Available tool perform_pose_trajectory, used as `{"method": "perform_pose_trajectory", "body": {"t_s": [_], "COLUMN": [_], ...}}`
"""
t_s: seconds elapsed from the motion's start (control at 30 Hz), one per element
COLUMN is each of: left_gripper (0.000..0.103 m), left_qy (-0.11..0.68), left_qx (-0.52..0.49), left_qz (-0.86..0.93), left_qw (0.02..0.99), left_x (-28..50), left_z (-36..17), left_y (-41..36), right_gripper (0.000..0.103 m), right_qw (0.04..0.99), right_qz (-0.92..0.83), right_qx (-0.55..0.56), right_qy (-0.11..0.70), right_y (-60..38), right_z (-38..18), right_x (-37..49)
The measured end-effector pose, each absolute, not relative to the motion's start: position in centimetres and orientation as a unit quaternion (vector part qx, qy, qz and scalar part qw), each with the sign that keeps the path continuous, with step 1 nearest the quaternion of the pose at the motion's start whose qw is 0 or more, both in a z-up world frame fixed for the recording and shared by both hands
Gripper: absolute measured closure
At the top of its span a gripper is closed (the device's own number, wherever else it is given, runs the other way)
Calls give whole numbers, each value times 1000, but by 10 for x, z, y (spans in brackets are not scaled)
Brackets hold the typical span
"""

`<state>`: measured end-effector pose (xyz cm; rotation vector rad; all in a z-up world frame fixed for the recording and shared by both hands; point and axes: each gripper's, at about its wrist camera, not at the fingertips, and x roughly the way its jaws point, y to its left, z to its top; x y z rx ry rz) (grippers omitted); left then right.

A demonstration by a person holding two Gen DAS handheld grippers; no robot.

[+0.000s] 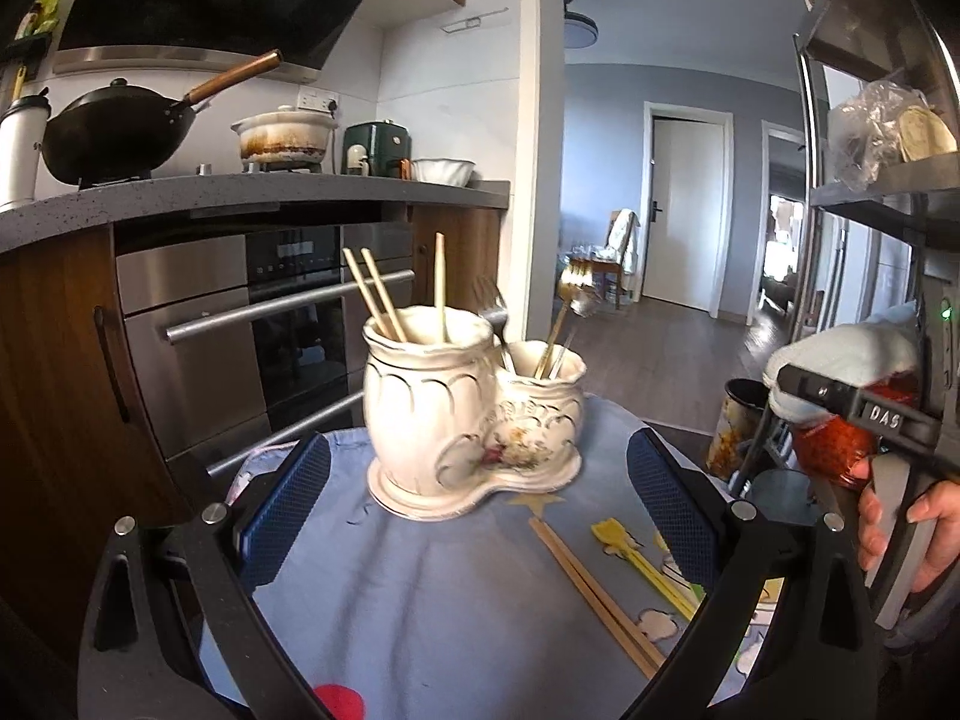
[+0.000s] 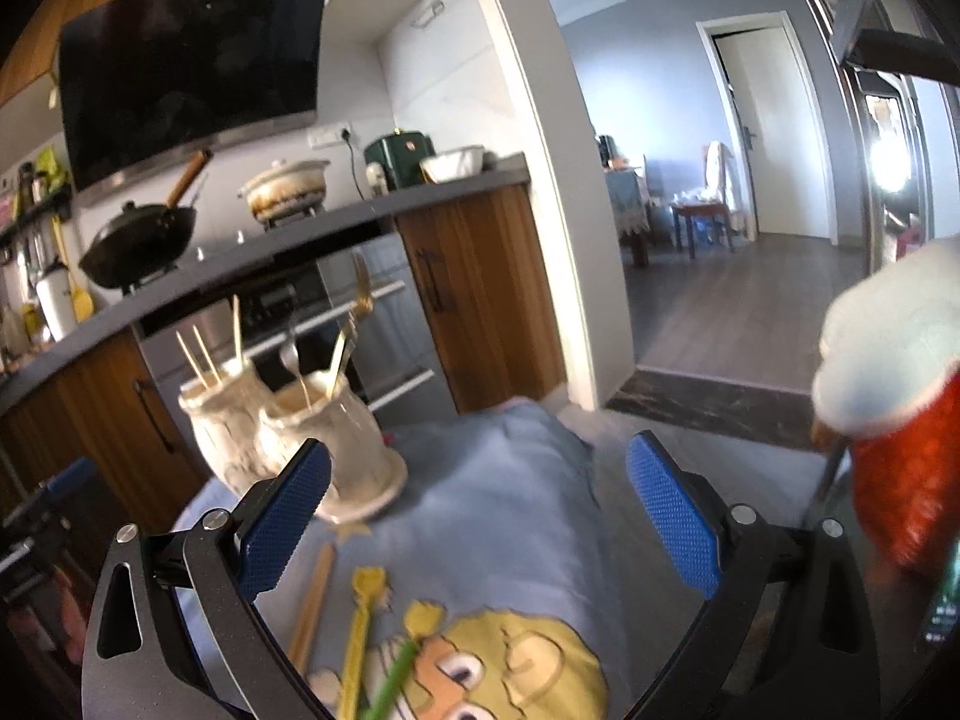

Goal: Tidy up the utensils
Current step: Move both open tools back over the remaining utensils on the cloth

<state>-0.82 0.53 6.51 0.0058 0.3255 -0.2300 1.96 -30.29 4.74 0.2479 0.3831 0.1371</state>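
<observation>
Two chopsticks (image 1: 591, 585), seemingly pointing holderward (image 1: 468, 414).

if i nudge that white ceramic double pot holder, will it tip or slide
The white ceramic two-pot utensil holder likely resists tipping: both pots share one wide flat base. It stands on loose blue cloth, so a push may drag and bunch the fabric. It looks heavy and chip-prone, and the tall wooden chopsticks inside may rattle.
</observation>
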Motion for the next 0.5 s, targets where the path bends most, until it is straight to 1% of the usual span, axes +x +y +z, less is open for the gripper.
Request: {"method": "perform_pose_trajectory", "body": {"t_s": [0.33, 0.5], "left_gripper": [5, 5], "left_qy": [227, 289], "left_qx": [30, 48], "left_qz": [-137, -139], "left_qw": [964, 946], "left_x": [-5, 8], "left_z": [29, 0], "left_y": [-24, -37], "right_gripper": [5, 5], "right_qw": [963, 956], "right_qz": [75, 81], "right_qx": [110, 108], "right_qy": [236, 260], "right_y": [-301, -297], "right_z": [15, 1], "right_x": [17, 25]}}
